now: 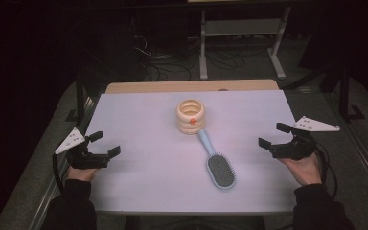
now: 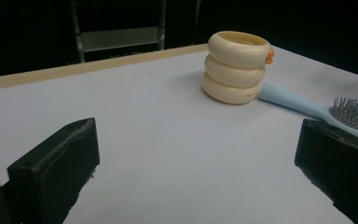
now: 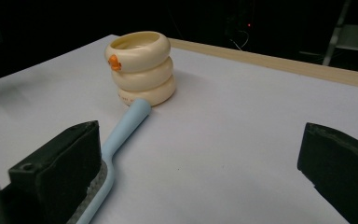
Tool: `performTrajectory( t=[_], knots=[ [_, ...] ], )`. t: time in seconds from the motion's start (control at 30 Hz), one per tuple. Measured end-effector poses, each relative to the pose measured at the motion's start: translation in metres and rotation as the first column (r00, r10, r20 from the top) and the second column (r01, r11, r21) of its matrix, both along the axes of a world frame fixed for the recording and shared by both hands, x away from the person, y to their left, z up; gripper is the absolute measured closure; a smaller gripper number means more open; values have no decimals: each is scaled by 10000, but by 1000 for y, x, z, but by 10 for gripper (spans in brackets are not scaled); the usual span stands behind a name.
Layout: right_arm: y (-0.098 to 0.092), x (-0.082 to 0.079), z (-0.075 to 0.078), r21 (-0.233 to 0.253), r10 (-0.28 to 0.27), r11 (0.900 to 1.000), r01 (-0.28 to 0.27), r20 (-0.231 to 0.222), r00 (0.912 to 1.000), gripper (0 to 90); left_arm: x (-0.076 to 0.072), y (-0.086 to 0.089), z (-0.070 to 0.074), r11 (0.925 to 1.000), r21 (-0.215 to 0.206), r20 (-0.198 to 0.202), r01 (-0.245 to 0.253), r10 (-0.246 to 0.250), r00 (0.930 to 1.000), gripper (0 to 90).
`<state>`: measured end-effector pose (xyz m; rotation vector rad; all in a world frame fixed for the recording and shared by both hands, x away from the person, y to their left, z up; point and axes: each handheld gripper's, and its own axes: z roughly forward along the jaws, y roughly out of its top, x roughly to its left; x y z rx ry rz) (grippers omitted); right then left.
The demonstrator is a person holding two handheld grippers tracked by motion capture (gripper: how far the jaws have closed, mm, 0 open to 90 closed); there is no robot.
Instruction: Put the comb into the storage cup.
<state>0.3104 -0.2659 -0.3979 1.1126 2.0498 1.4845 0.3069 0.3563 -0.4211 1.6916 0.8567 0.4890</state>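
- Both tongs rest at the start of the work, neither touching anything: the left tongs (image 1: pixel 103 143) sit at about 8 o'clock on the pale surface (image 1: pixel 143 120) and the right tongs (image 1: pixel 271 135) at about 4 o'clock, each with its jaws spread wide apart and nothing between them
- The hairbrush (image 1: pixel 217 165) lies flat near the middle of the surface, bristles up, its head at roughly 6 o'clock from the cream holder (image 1: pixel 190 116) and its handle running up toward 11 o'clock until the tip touches, or all but touches, the holder's base
- The step in hand looks like the approach before a first grasp; the brush is the nearest thing to the right tongs, so I judge it the likely target, perhaps to be stood in the holder
- The next move would call for bringing one pair of tongs inward over the slim handle, lining the jaws across it, then closing low on it without nudging the holder
- The brush is light blue with a long thin handle that kinks slightly before an oval head, which carries a dark grey pad of fine bristles
- The holder is three stacked rounded rings, open at the top, with a small orange mark on its upper ring
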Motion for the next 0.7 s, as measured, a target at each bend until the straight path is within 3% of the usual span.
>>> performTrajectory(
  t=[0.7],
  knots=[
    [21,15,29,-571,906,9942,-914,-171,9957,0,-1,0,0,10000,-31,34,9,-8,10000,0]
  ],
)
